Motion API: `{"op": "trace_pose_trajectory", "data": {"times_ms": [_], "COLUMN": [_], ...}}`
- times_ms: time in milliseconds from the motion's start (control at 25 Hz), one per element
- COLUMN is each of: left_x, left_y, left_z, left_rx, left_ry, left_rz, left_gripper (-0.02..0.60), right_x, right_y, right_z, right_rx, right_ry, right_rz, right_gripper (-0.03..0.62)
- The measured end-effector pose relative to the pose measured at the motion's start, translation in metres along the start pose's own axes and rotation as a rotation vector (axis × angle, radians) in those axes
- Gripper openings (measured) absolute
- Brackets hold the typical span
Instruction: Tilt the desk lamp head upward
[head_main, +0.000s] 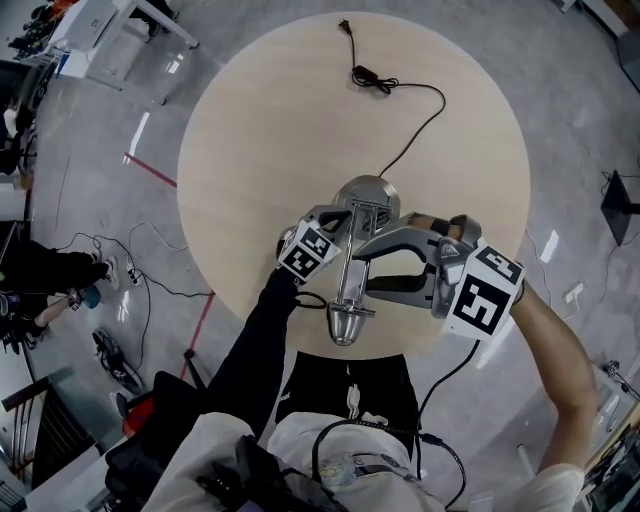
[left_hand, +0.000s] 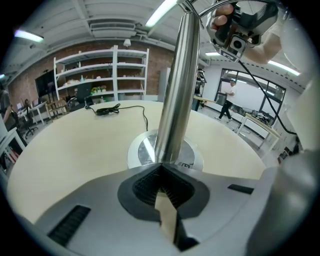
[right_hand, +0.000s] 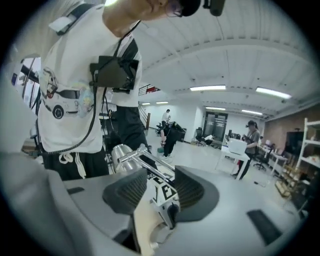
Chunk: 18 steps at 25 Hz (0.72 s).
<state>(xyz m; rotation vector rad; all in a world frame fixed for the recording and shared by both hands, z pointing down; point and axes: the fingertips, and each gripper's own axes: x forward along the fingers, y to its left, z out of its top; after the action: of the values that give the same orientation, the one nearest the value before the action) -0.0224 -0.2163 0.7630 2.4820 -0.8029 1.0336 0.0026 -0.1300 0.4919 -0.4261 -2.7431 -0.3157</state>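
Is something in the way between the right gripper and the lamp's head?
Nothing visible blocks it. The right gripper has its jaws open at the lamp's arm, and the head is just beyond. The left gripper, shut on the pole, is close by.

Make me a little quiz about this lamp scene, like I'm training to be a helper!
1. True or false: the plug lies loose on the table.
2. What is the left gripper shut on? A. a cup B. the pole C. a book
3. Fill the gap: the table top is ____ in shape.
Key: 1 true; 2 B; 3 round.
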Motion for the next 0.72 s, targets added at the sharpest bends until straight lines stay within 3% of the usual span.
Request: {"op": "trace_pose_trajectory", "data": {"times_ms": [280, 560, 720], "left_x": [0.000, -0.001, 0.000], "left_y": [0.000, -0.003, -0.003], "left_z": [-0.001, 0.001, 0.001], "left_rx": [-0.005, -0.007, -0.011], "left_ry": [0.004, 0.003, 0.005], "left_rz": [0.000, 0.005, 0.003], "left_gripper": [-0.011, -0.011, -0.011], "right_x": [-0.015, -0.028, -0.032], "right_y": [-0.020, -0.035, -0.040], "right_z": [0.014, 0.023, 0.023], "right_rx": [0.159, 0.385, 0.416], "right_ry": [-0.166, -0.317, -0.354], "right_rz": [0.002, -0.055, -0.056], "right_gripper": [0.161, 0.161, 0.161]}}
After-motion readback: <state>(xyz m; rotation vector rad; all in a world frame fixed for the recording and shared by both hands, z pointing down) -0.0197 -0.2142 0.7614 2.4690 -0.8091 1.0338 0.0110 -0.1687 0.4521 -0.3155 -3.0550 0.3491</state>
